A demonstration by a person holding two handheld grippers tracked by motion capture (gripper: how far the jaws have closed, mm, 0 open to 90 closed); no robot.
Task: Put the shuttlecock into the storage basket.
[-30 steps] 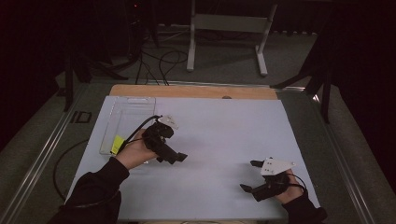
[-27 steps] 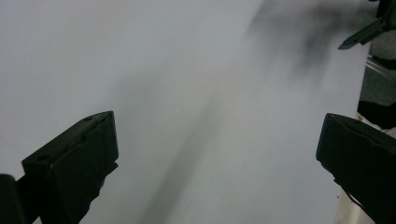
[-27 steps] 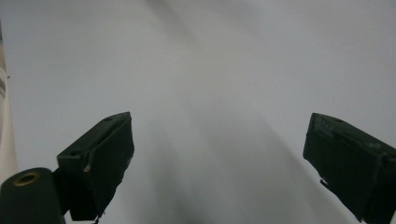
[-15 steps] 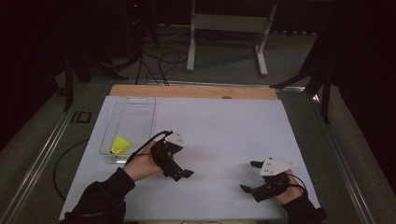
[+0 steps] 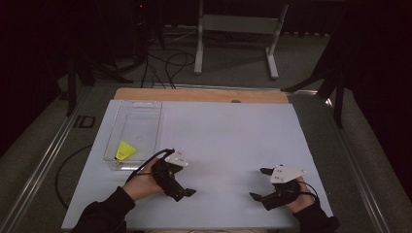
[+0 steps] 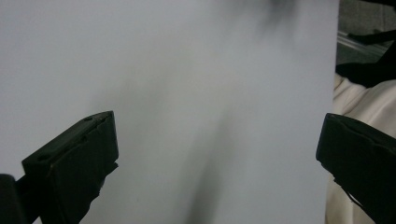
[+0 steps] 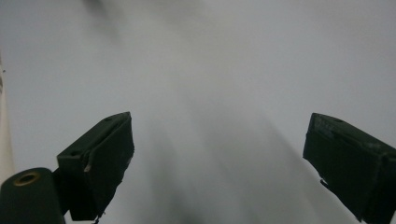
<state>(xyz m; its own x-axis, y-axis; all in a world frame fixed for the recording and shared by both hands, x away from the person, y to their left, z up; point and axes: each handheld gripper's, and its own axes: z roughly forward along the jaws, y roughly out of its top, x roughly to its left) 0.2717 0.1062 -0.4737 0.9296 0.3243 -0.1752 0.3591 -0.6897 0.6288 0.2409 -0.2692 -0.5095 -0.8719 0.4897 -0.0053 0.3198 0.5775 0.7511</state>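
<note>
**Yellow piece in the bin, both grippers empty over the mat**

We see a small yellow piece (image 5: 125, 151) lying at the near end of the clear plastic bin (image 5: 138, 109), which stands at the left side of the white mat (image 5: 228, 136). We judge it was meant to end up there, so the sorting step looks done.

Our left gripper (image 5: 187, 192) sits just to the right of the bin's near corner, low over the mat, pointing away from the bin toward the middle of the table. In the left gripper view its jaws stand wide apart with only bare mat between them, so it grasps nothing.

Our right gripper (image 5: 258, 184) rests well apart, near the mat's front right, jaws likewise spread and empty in the right gripper view. The yellow piece lies behind and left of the left gripper, near but not touching.
</note>
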